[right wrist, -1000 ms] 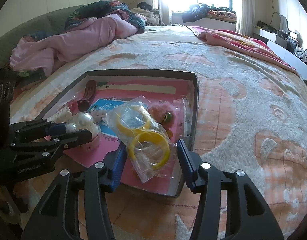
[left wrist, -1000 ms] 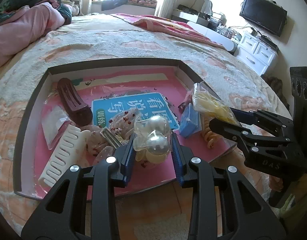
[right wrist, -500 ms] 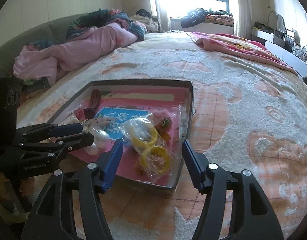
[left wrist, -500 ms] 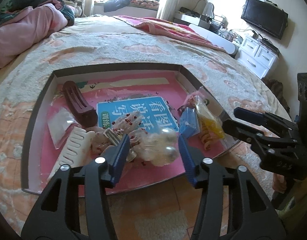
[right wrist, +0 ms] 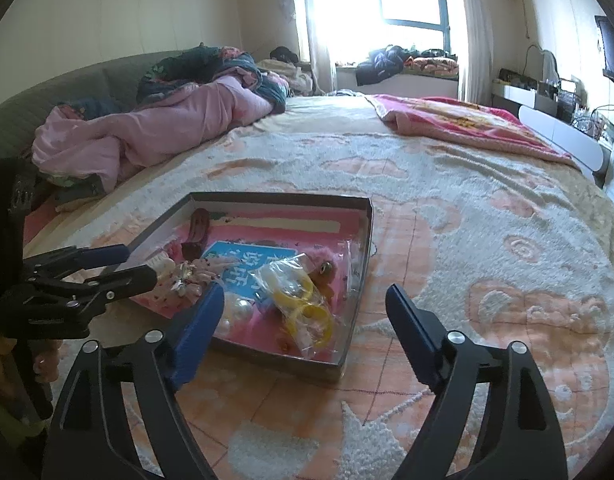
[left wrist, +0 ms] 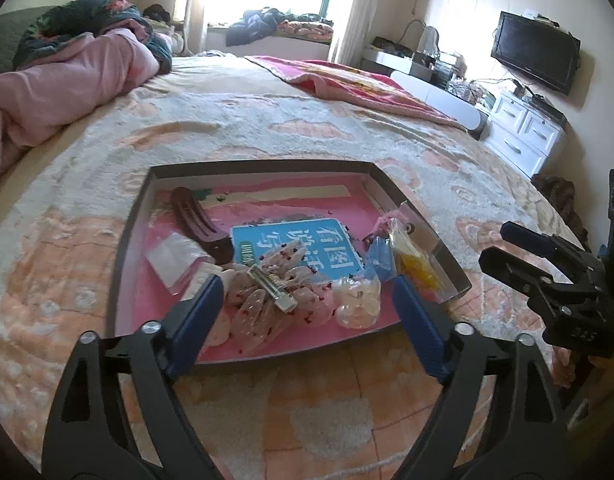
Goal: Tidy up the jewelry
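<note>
On a bed spread with a peach-and-cream blanket point(right wrist: 487, 220), a shallow dark-rimmed tray point(left wrist: 243, 167) holds the jewelry, lying on a pink liner. The left gripper point(left wrist: 305, 292) hangs over the tray's near edge with its 2 blue-padded fingers spread wide and nothing between them. Just beyond its tips lie a clear bag of pearl beads point(left wrist: 359, 300), a heap of red-speckled packets with a metal clip point(left wrist: 271, 286) on top, a blue booklet point(left wrist: 299, 246) and a dark brown hair claw point(left wrist: 199, 220).

The right gripper point(right wrist: 305, 300) also stands apart and empty, held near the tray's right corner (its right finger is over the blanket, outside the rim). A bag of yellow bangles point(right wrist: 303, 300) rests inside the tray against that side, beside the pearls. A rumpled pink quilt point(right wrist: 167, 128) lies well beyond the tray, toward the window.
</note>
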